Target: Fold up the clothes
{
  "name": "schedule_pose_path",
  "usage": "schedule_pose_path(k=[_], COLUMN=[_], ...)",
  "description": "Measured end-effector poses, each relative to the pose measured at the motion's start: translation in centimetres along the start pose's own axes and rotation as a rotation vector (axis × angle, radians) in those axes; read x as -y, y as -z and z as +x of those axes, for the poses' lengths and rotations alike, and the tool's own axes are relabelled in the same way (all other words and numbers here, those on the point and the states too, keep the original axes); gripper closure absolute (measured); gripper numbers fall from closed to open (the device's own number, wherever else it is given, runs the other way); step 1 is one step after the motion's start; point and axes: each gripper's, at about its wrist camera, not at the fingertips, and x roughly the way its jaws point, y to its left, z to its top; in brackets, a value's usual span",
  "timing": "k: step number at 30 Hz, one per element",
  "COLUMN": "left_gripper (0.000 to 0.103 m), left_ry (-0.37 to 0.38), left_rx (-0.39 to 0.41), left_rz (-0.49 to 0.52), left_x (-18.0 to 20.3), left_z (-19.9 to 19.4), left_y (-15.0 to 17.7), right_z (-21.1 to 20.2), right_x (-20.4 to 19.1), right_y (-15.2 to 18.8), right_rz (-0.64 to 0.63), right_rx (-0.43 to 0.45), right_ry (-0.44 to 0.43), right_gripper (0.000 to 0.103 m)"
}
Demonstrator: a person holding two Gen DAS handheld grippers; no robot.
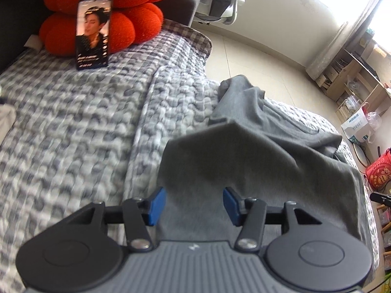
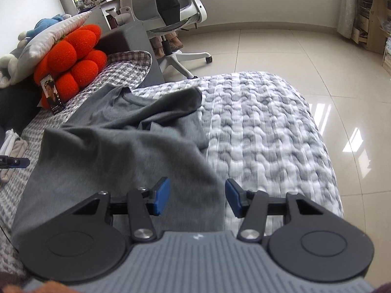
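A grey T-shirt (image 1: 256, 151) lies rumpled on the quilted bed, its collar end towards the far side; it also shows in the right wrist view (image 2: 127, 141). My left gripper (image 1: 194, 205) is open, its blue pads either side of the shirt's near edge, above the cloth. My right gripper (image 2: 198, 196) is open, over the shirt's near right corner, with the right pad over the quilt. Neither holds cloth. The left gripper's tip (image 2: 14, 162) pokes in at the left of the right wrist view.
The bed's grey-white quilt (image 1: 73, 134) fills the area. A red knotted cushion (image 1: 117, 12) and a propped phone (image 1: 94, 33) sit at the head. Pale folded clothes (image 2: 12, 144) lie at left. A white office chair (image 2: 171, 12) and tiled floor (image 2: 293, 53) are beyond.
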Motion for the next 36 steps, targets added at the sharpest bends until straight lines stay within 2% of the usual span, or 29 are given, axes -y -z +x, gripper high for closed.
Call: schedule_pose_path(k=[10, 22, 28, 33, 36], left_gripper=[0.049, 0.046, 0.046, 0.048, 0.049], left_ry=[0.011, 0.109, 0.203, 0.292, 0.321], left_rx=[-0.008, -0.061, -0.096, -0.140, -0.168], left_rz=[0.112, 0.267, 0.259, 0.199, 0.155], left_x=[4.3, 14.2, 18.7, 21.0, 21.8], left_z=[3.1, 9.7, 13.0, 15.9, 17.8], left_y=[-3.6, -6.7, -8.6, -10.0, -10.5], right_z=[3.4, 6.3, 7.0, 6.8, 6.5], right_x=[1.9, 4.3, 5.6, 7.0, 7.7], right_y=[-2.0, -3.0, -2.5, -1.7, -1.3], right_rz=[0.039, 0.077, 0.120, 0.183, 0.214], right_rx=[0.060, 0.120, 0.143, 0.183, 0.206], right_ry=[-0.037, -0.098, -0.153, -0.214, -0.244], right_gripper=[0.049, 0.049, 0.054, 0.054, 0.054])
